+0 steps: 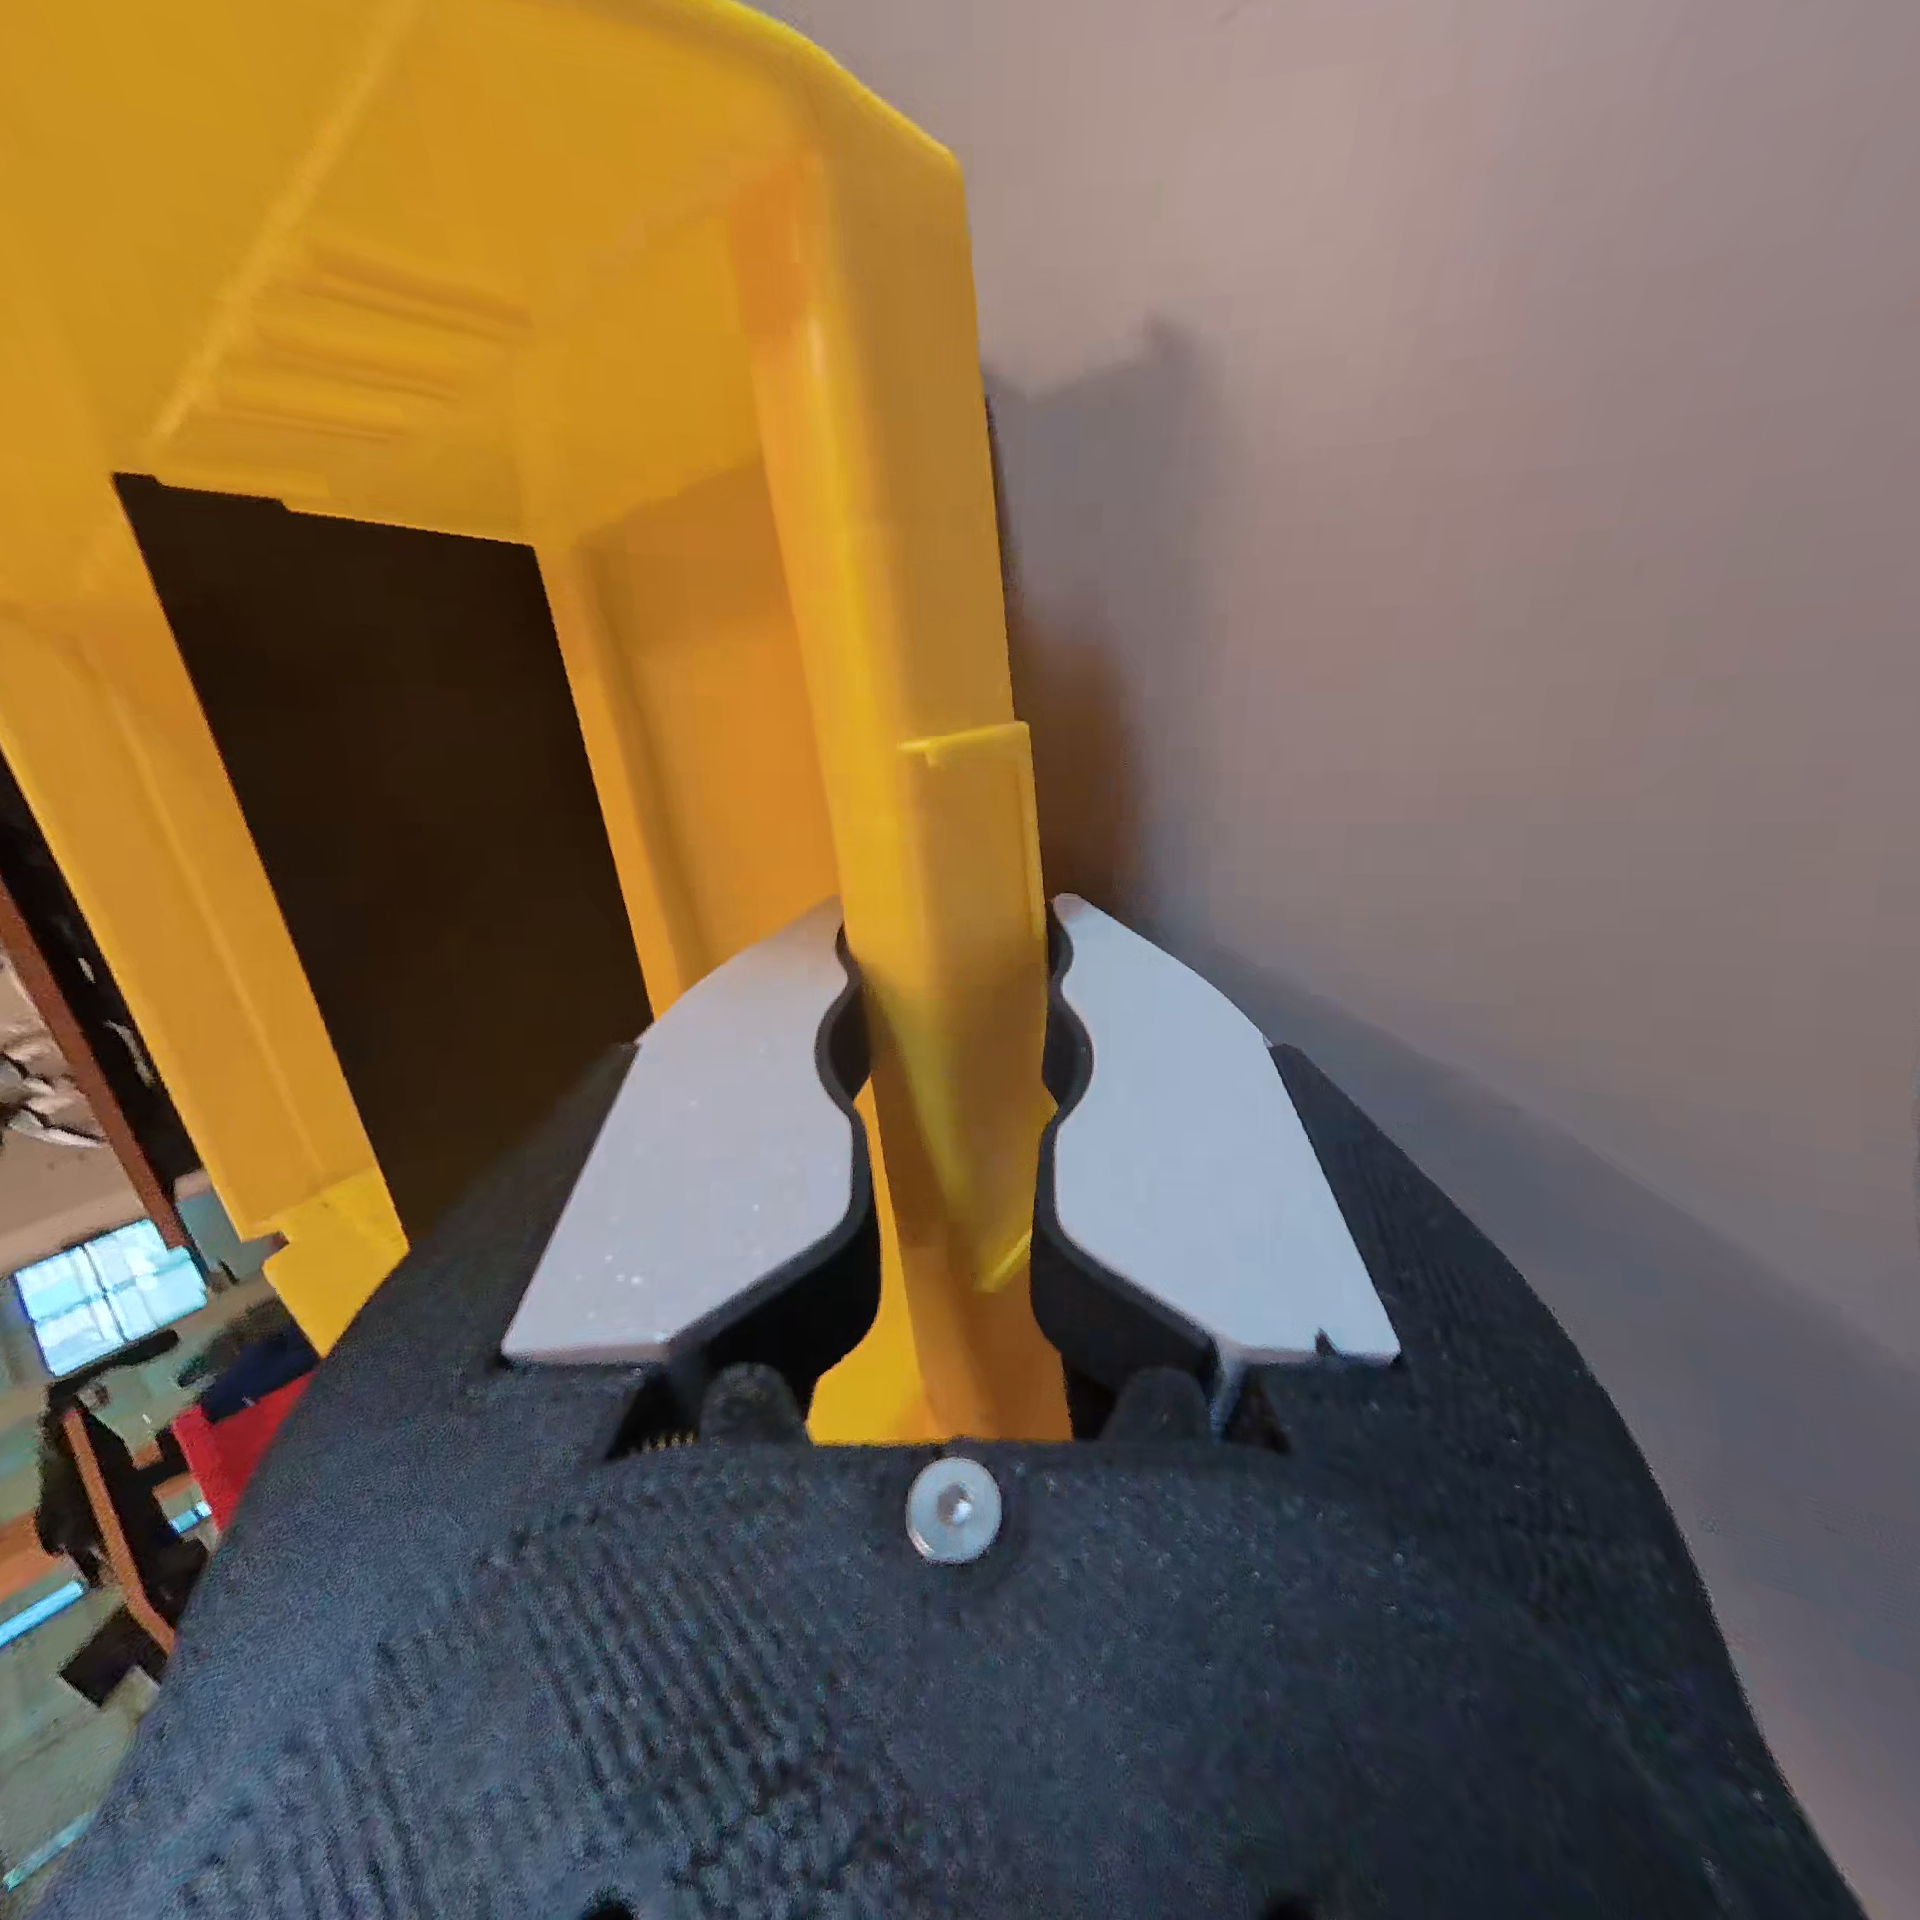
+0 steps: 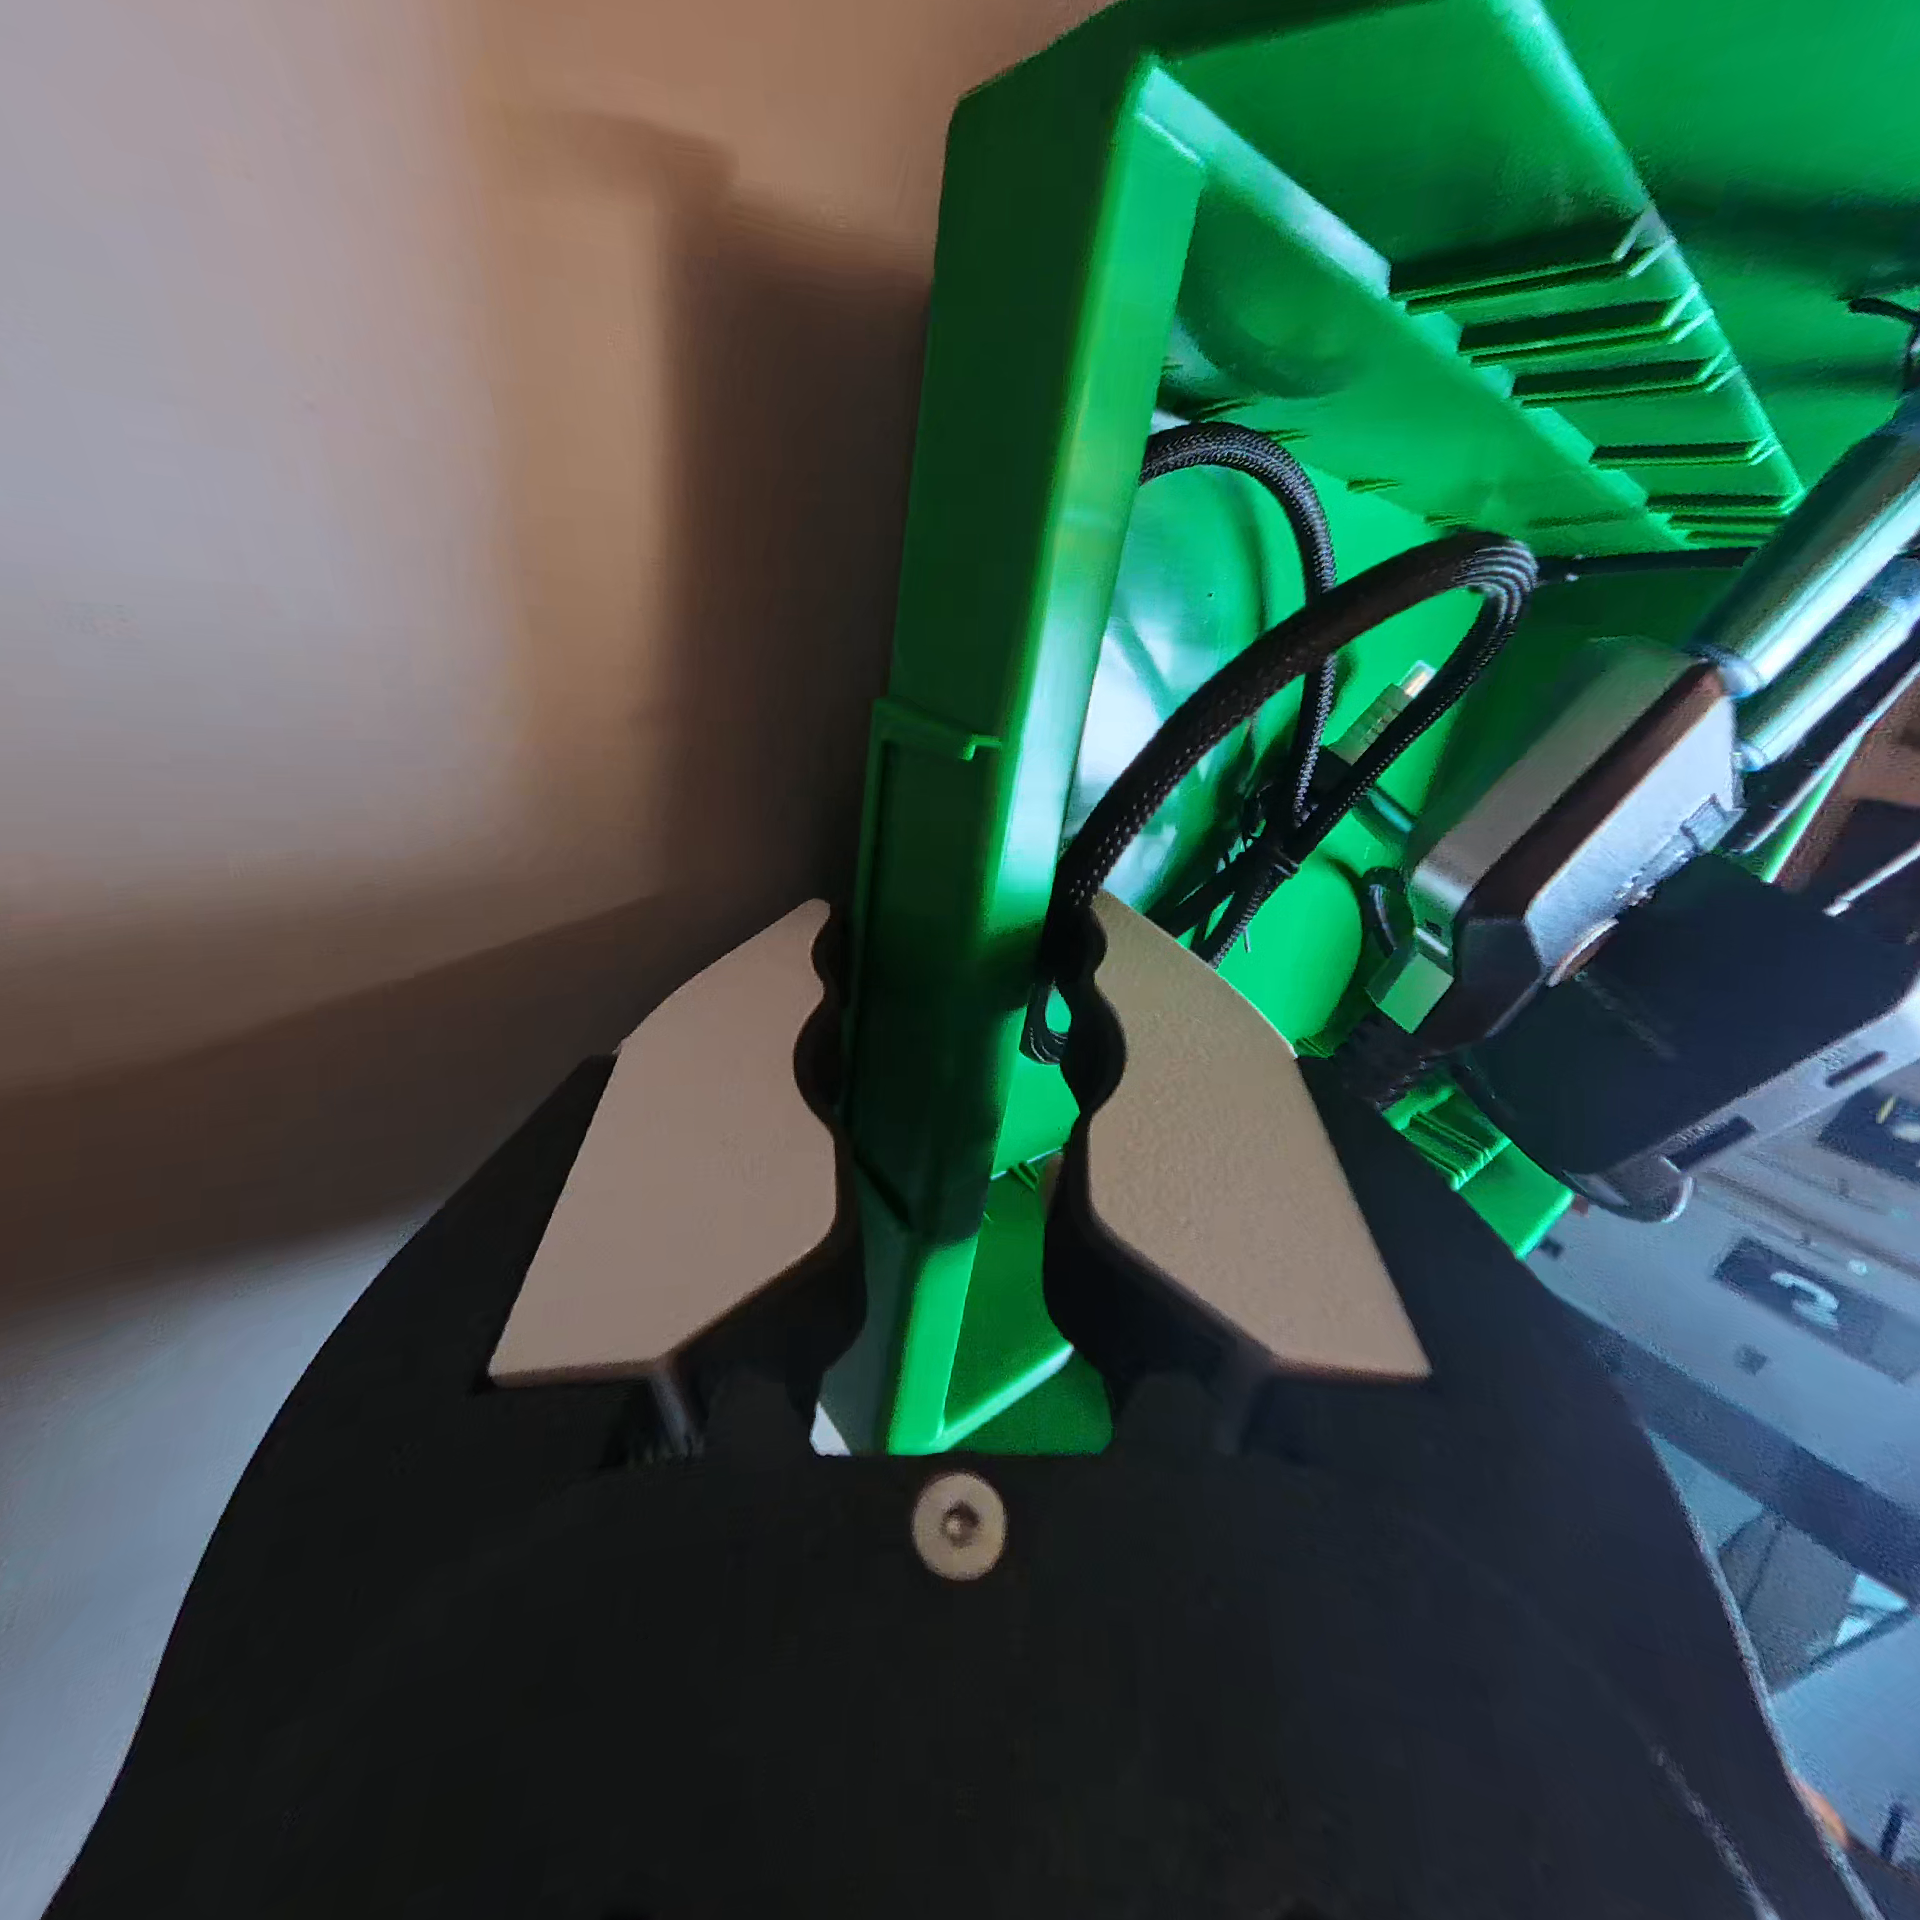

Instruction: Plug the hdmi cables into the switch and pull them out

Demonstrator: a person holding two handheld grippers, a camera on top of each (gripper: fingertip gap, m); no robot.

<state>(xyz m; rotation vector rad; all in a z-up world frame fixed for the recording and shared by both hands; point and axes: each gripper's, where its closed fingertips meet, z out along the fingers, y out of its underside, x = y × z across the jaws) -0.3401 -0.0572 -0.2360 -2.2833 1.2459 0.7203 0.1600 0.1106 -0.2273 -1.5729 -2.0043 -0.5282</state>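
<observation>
My left gripper [image 1: 951, 920] is shut on the side wall of a yellow plastic bin [image 1: 520, 208], which is held up and tilted. My right gripper [image 2: 961, 920] is shut on the side wall of a green plastic bin [image 2: 1039, 416], also tilted. In the green bin, black braided HDMI cables [image 2: 1299, 644] loop loosely, and one plug [image 2: 1392, 707] shows a gold end. A grey and black box, the switch [image 2: 1579, 831], lies at the bin's right side with cables at its end. I see nothing inside the yellow bin.
A plain pale wall [image 1: 1455, 520] stands close behind both bins. At the lower left of the left wrist view, a room with a lit screen [image 1: 104, 1288] and a red item [image 1: 229, 1423] shows. A dark surface with parts [image 2: 1787, 1299] lies at the right. The grippers' ends are close to 55 centimeters from one another.
</observation>
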